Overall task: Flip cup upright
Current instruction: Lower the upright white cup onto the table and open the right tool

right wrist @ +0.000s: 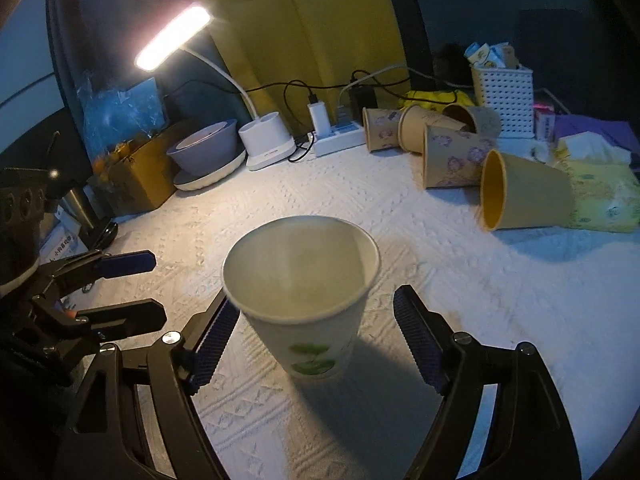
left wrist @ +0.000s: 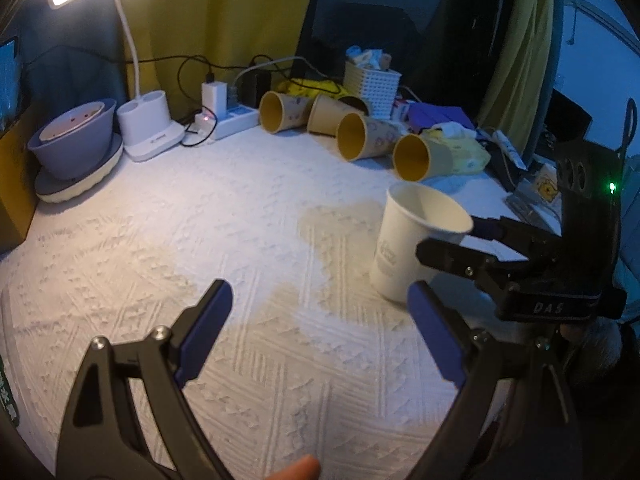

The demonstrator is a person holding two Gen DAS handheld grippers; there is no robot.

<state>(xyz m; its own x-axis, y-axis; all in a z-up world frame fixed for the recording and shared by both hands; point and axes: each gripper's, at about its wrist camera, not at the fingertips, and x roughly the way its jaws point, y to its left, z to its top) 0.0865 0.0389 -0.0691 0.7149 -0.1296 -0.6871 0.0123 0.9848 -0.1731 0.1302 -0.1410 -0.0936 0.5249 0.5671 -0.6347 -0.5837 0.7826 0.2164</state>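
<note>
White paper cup [right wrist: 304,292] stands mouth-up on the tabletop [right wrist: 460,280], base down on the white textured cloth, long axis vertical, maybe leaning a touch in the left wrist view; could be the fisheye. Judging from that, the flip looks done or nearly done.

My right claw [right wrist: 316,344] is the nearer one by far: the cup sits straight ahead between its two blue-padded fingers [right wrist: 420,344]. Jaws are spread wide. The right pad stands clear of the cup wall; the left pad is just beside the wall under the rim, and I can't tell if it touches. So the right claw is open and holding nothing.

My left claw [left wrist: 320,328] is also spread open and empty, over bare cloth. From it the cup [left wrist: 416,240] lies ahead and to the right, apart from both pads, with the right claw [left wrist: 452,248] coming in from the far right at rim height.

Key relation for the next move, as I judge it: cup is centred in the right claw's gap, so pulling straight back should clear it. Sideways drift risks clipping the rim, and a light paper cup would tip easily.

Brown paper cups [right wrist: 520,196] lie on their sides at the back, well apart, near the desk lamp [right wrist: 264,140].
</note>
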